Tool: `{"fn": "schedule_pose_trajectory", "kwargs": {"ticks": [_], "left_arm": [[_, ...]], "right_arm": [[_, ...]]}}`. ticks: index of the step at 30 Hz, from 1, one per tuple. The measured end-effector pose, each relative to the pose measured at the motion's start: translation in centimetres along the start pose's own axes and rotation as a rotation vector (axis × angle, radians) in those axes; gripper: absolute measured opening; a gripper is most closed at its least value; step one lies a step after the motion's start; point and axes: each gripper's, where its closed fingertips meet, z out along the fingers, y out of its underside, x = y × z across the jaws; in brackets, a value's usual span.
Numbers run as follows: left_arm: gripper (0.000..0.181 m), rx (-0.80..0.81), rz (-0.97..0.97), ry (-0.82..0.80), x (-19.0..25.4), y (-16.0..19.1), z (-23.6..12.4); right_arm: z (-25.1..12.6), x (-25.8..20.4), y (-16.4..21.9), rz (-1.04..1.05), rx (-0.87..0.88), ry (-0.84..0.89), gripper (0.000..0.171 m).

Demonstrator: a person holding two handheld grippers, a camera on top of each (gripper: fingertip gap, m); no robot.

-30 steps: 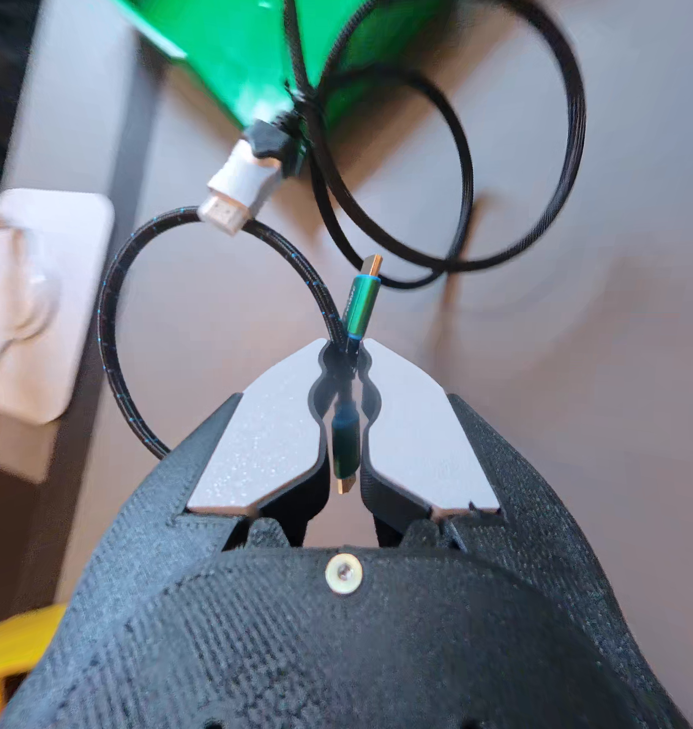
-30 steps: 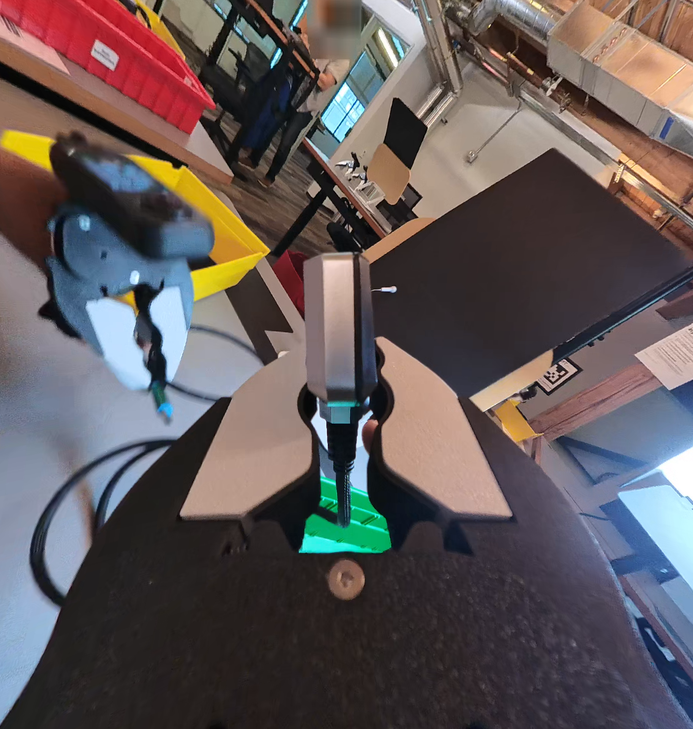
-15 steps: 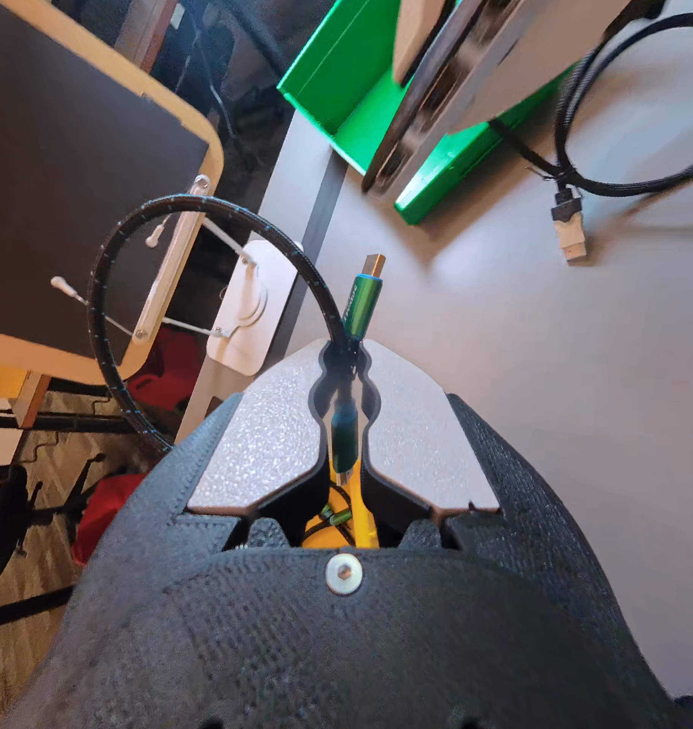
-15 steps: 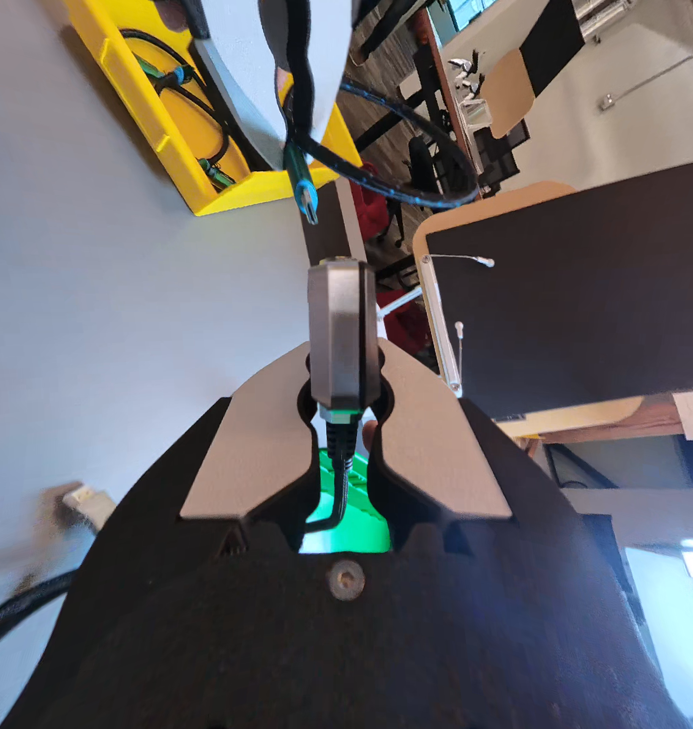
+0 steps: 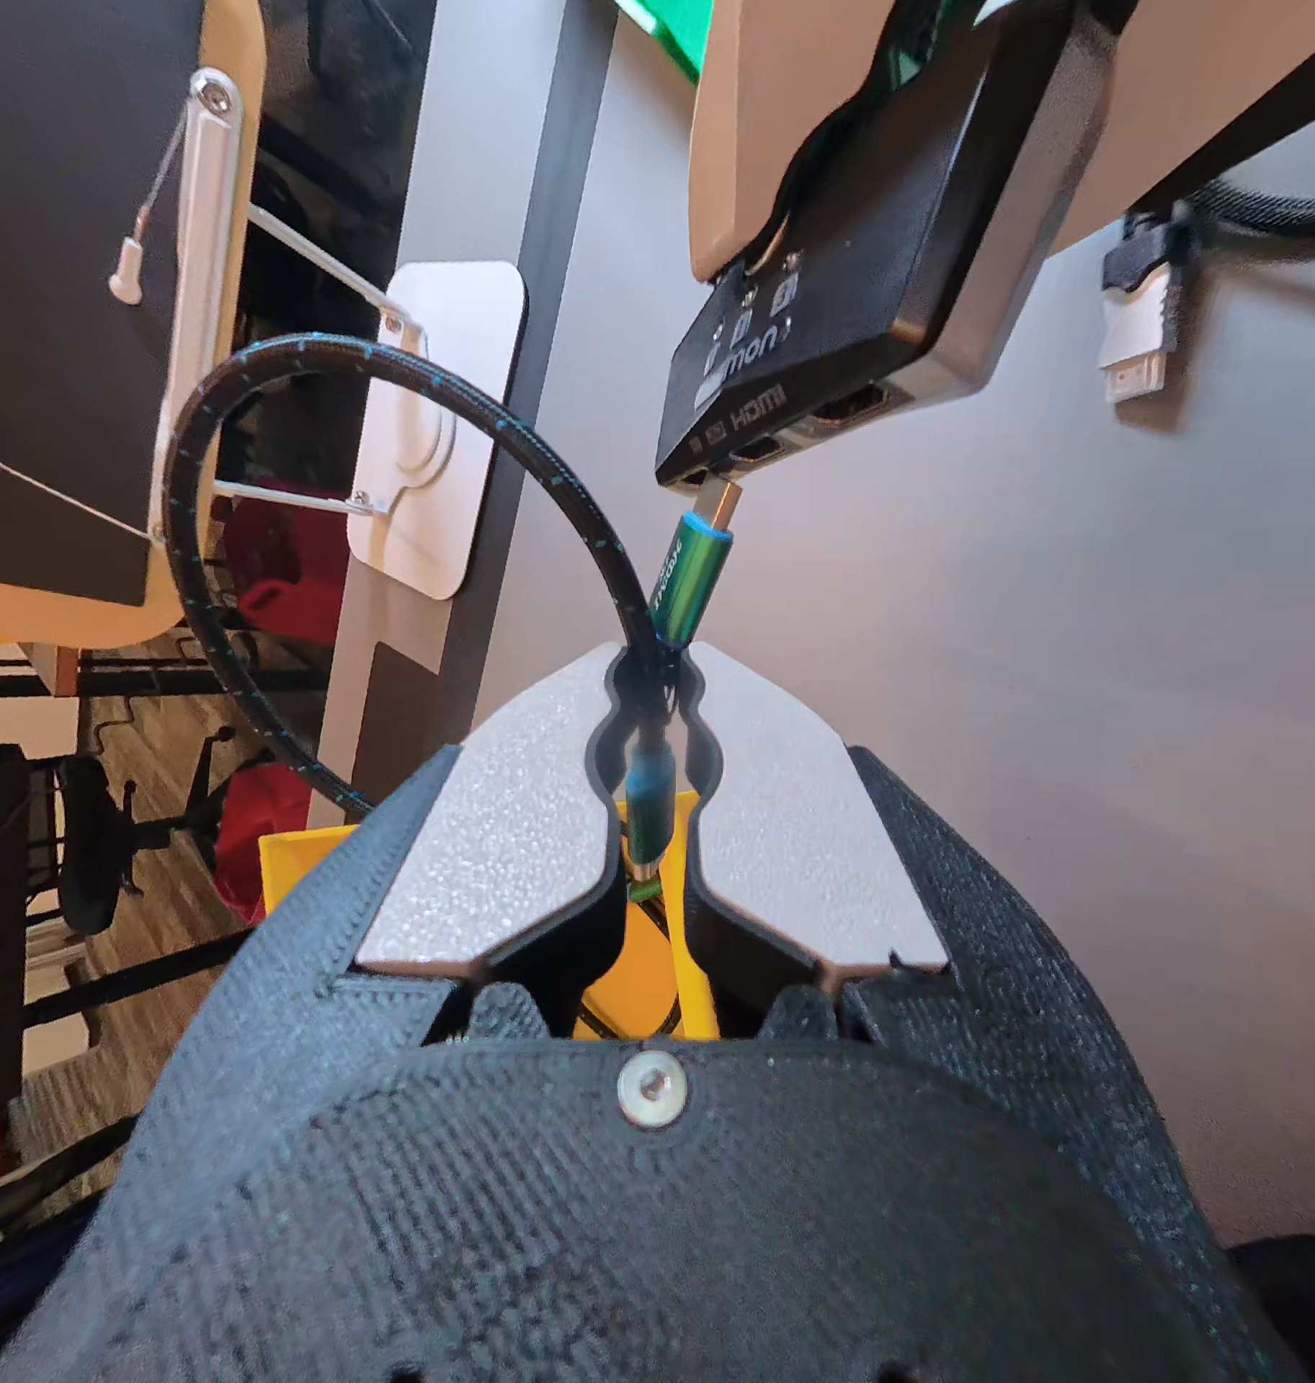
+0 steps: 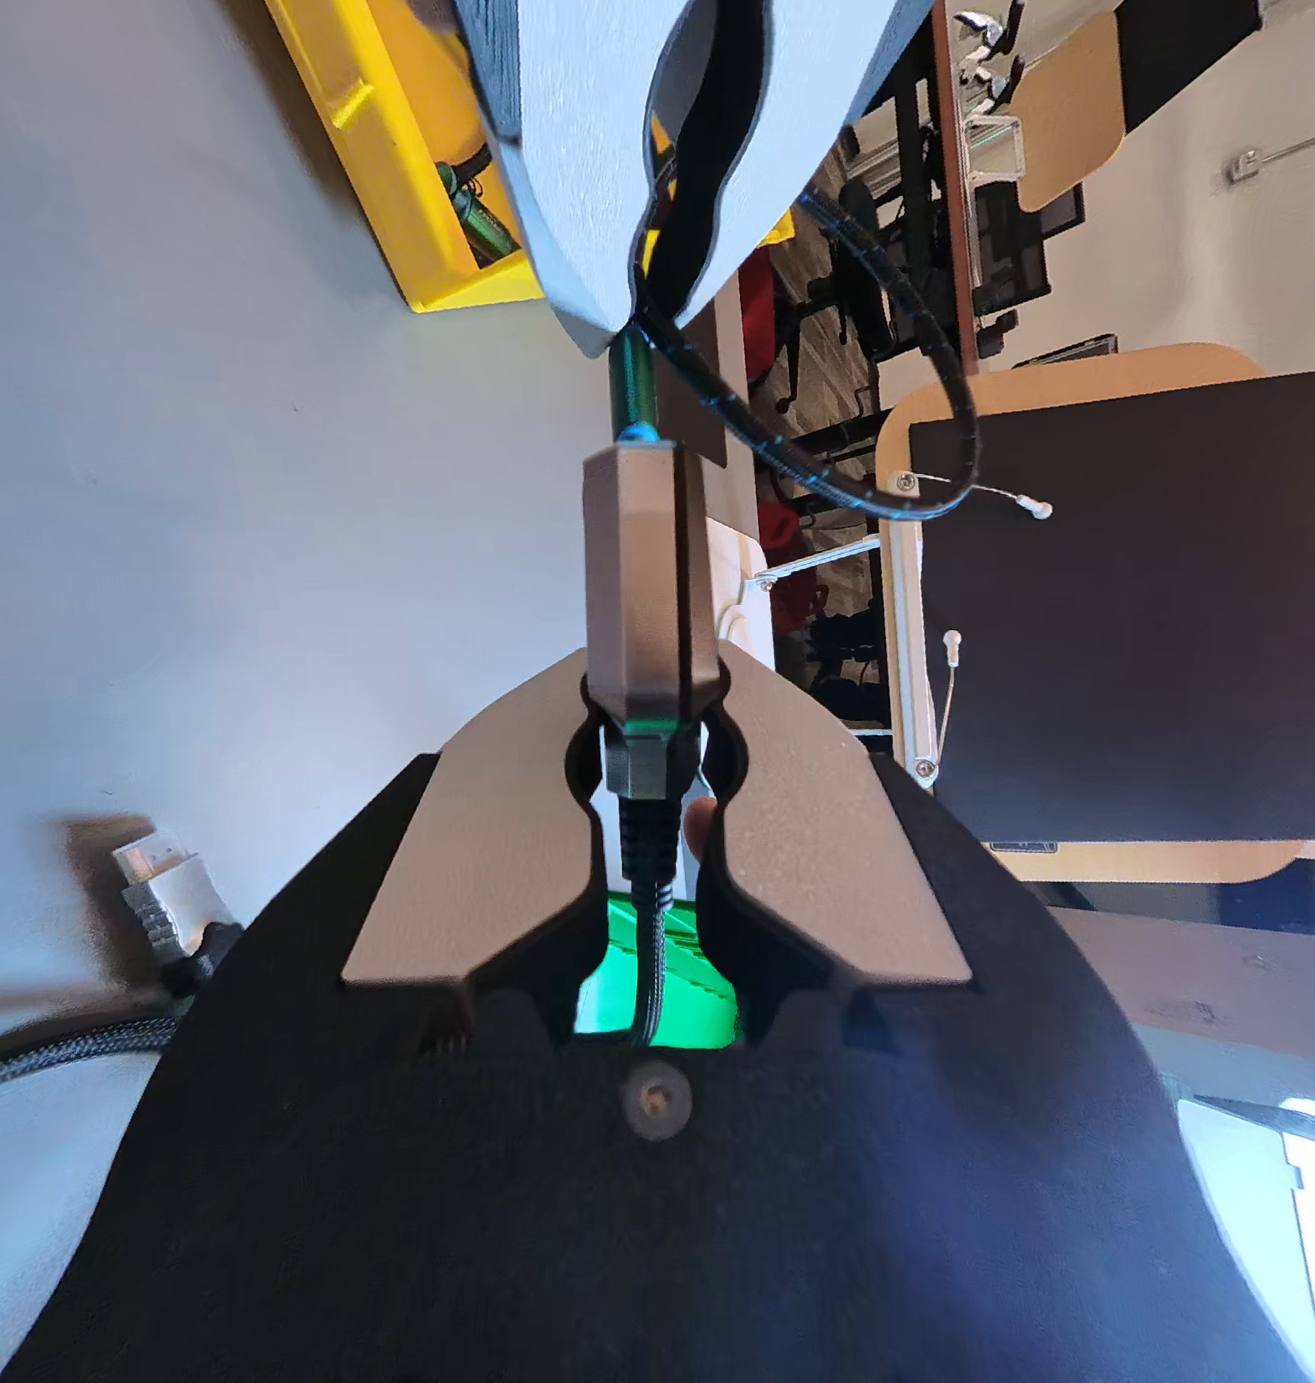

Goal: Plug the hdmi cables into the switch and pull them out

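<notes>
- I have the left gripper (image 5: 650, 666) with fingers pinched on the black braided cable just behind its green metal HDMI plug (image 5: 690, 575).
- My right gripper (image 6: 650, 696) has fingers clamped around the flat black-and-grey HDMI switch (image 5: 826, 329), held above the grey bench (image 5: 1013, 673).
- The plug tip is touching a port mouth; I judge the next move to be a straight push in.
- A yellow bin (image 6: 407, 150) holds more green-plugged cables.
- A silver-plugged cable (image 5: 1137, 329) lies on the bench.

An office-like workshop: grey worktable (image 5: 1013, 748), yellow parts bin (image 6: 385, 150), office chairs (image 6: 834, 314) and desks behind
</notes>
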Motion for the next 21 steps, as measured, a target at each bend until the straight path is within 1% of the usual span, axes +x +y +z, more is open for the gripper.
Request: {"fn": "schedule_pose_trajectory", "kwargs": {"ticks": [3, 12, 14, 18, 21], "left_arm": [[0.011, -0.043, -0.008, -0.022, -0.3, 0.6, 0.6], [0.011, -0.077, -0.029, 0.017, 0.3, 1.2, 1.4], [0.01, -0.043, -0.031, 0.061, 0.8, 0.9, 1.5], [0.01, 0.042, -0.03, 0.14, 1.2, 0.6, 1.5], [0.01, 0.096, 0.019, 0.228, 2.4, 0.4, 1.4]], "right_arm": [[0.0, -0.2, -0.3, 0.003, 0.006, -0.006, 0.023], [0.6, -1.0, -0.7, -0.052, 0.02, -0.003, 0.023], [0.8, -1.2, -0.6, -0.066, 0.031, -0.002, 0.022], [0.2, -1.4, -1.2, -0.031, 0.133, -0.037, 0.022], [-0.3, -2.2, -1.1, 0.008, 0.177, -0.118, 0.023]]}}
